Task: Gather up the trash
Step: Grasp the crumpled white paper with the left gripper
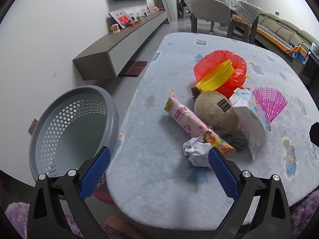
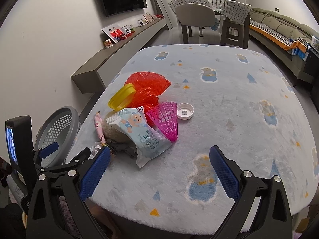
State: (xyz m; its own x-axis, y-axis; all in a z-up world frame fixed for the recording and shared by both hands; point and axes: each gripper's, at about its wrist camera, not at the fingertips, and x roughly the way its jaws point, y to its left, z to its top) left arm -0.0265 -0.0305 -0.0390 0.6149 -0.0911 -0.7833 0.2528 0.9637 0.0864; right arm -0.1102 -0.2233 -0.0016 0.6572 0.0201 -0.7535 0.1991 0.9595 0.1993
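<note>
A heap of litter lies on the pale blue carpet [image 1: 159, 179]: a crumpled white paper ball [image 1: 196, 152], a pink snack wrapper [image 1: 191, 125], a white wet-wipe pack [image 1: 250, 125], a red plastic bag [image 1: 219, 67], a yellow lid [image 1: 217, 75], a pink plastic shuttlecock [image 2: 166, 120] and a white cap [image 2: 185, 111]. A grey perforated bin [image 1: 73, 129] stands off the carpet's left edge. My left gripper [image 1: 158, 167] is open above the carpet, its right finger beside the paper ball. My right gripper [image 2: 159, 165] is open, empty, near the wipe pack [image 2: 139, 137].
A beige fuzzy round object [image 1: 213, 109] and a dark grey scrap [image 1: 238, 144] sit within the heap. A low grey wall shelf [image 1: 119, 45] runs along the left wall. A table with a checked cloth and a chair [image 1: 211, 14] stand beyond the carpet, a sofa [image 1: 283, 29] at right.
</note>
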